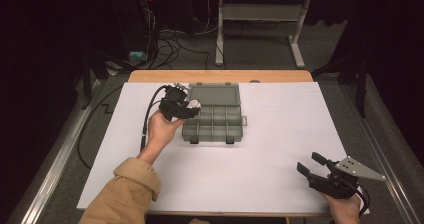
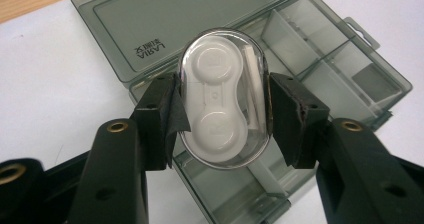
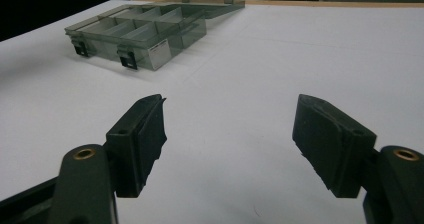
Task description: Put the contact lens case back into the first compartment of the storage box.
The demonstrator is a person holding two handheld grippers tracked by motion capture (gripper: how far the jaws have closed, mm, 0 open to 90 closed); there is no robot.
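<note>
1. While the left hand-held gripper (image 2: 225, 109) clamps the lens case (image 2: 222, 95) at mid-frame, keep the squeeze steady.
2. Lower it level into a free compartment of the open box (image 2: 320, 59) beneath.
3. Right hand-held gripper (image 3: 227, 139) waits open over the tabletop (image 3: 310, 49), lower right in the high view.

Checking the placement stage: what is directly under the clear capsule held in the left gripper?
Under the clear capsule, gripped by the left gripper, lies the open compartment box, its near-left compartments. The capsule covers their floors, so whether anything lies there cannot be seen.
</note>
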